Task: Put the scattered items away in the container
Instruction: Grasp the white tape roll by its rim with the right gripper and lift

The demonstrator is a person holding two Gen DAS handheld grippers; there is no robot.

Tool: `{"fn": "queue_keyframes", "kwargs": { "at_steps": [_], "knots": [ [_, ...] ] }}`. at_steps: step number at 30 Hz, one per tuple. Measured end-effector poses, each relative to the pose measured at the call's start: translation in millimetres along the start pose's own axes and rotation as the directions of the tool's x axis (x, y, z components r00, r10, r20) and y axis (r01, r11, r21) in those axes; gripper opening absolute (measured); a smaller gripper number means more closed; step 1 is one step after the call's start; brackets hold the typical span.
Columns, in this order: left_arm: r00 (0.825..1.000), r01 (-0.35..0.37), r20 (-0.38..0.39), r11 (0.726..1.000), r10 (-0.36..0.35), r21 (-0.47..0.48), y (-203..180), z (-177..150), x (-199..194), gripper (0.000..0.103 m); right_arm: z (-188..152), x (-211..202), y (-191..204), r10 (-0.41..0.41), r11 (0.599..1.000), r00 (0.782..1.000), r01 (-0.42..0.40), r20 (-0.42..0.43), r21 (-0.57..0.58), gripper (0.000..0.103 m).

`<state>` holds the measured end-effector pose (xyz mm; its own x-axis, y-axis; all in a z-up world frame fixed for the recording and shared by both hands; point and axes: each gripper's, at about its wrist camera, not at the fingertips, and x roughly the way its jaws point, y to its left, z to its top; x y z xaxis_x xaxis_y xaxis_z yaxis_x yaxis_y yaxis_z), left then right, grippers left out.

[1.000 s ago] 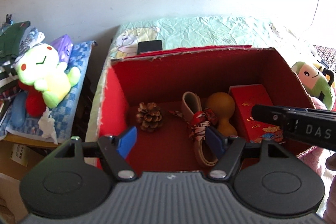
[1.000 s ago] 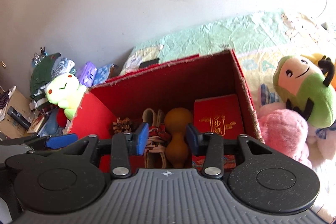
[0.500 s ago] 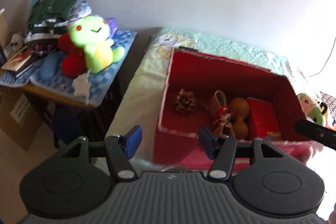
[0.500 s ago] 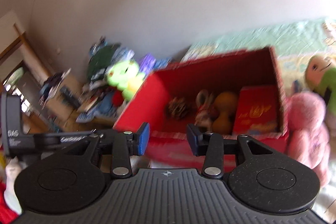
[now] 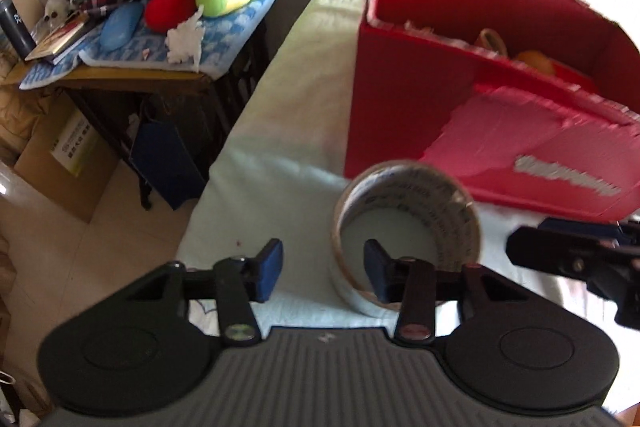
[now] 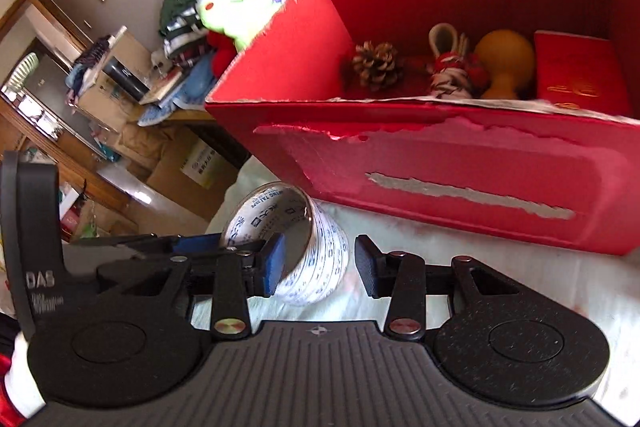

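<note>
Tape roll (image 5: 408, 223) stands on edge on the pale sheet (image 5: 280, 131), its rim at the left claw's (image 5: 322, 269) right fingertip; both jaws gape wide, gripping nothing. Right claw (image 6: 320, 265), equally wide, sits just right of it. Beyond both stands the red box (image 6: 440, 155), pinecone (image 6: 376, 65) inside.

1. The left gripper (image 5: 320, 269) has a black body with a grey ribbed top, two round black discs and blue pads on its fingers (image 5: 269, 269).
2. The right gripper (image 6: 320, 269) looks alike: black arms, metal screws, one blue and one dark pad.
3. White "DAS" lettering marks the left gripper's side in the right wrist view.
</note>
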<state>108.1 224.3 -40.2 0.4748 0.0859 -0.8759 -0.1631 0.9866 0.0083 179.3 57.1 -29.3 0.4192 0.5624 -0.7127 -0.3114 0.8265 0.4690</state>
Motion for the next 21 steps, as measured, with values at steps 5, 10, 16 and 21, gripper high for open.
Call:
{"fn": "queue_keyframes", "kwargs": {
  "at_steps": [5, 10, 16, 21],
  "knots": [
    [0.999, 0.026, -0.034, 1.000, -0.025, 0.010, 2, 8, 19, 0.022, -1, 18, 0, -0.028, 0.999, 0.999, 0.028, -0.046, 0.020, 0.029],
    [0.997, 0.035, -0.068, 0.998, -0.031, 0.054, -6, 11, 30, 0.010, -3, 23, -11, 0.018, 0.995, 0.997, -0.011, -0.076, 0.095, 0.019],
    [0.999, -0.004, -0.048, 0.990, 0.010, 0.138, -31, 3, 16, 0.007, -6, 2, -15, 0.014, 0.999, 0.996, -0.010, -0.093, 0.050, 0.017],
    [1.000, -0.009, -0.018, 0.978, 0.014, 0.210, -66, -8, -11, 0.008, -17, -36, -32, -0.004, 1.000, 0.997, 0.005, -0.075, 0.017, 0.016]
  ]
}}
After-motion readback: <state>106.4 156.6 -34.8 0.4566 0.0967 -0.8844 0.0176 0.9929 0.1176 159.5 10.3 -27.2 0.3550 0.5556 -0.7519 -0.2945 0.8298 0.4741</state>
